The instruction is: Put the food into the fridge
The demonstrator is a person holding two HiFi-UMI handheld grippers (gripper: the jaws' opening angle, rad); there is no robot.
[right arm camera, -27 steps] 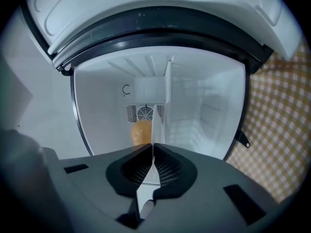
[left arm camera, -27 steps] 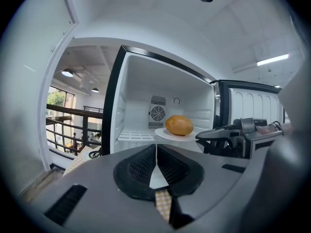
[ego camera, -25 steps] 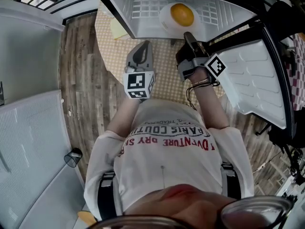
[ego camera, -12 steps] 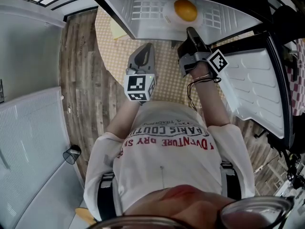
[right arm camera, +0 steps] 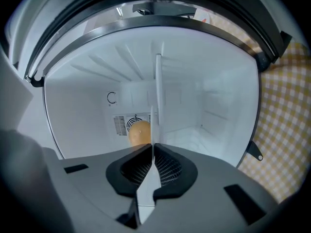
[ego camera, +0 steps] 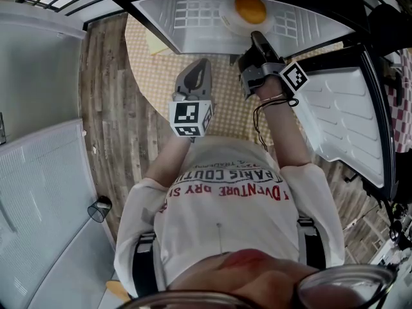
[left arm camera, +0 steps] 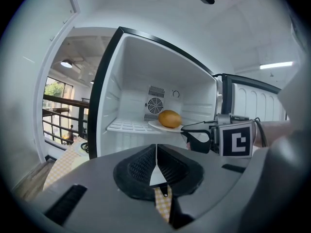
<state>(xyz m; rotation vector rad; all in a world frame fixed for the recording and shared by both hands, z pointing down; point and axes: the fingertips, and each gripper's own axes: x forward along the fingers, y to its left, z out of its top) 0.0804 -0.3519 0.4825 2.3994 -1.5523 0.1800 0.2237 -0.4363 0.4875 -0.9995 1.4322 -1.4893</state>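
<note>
The right gripper has its fingers clamped on the rim of the plate, which carries a fruit over the shelf inside the fridge. The left gripper, fingers closed and empty, hangs over the desk. Held by one edge, the plate may tip and the round fruit roll off. Let go early, it could slide off the shelf front.
</note>
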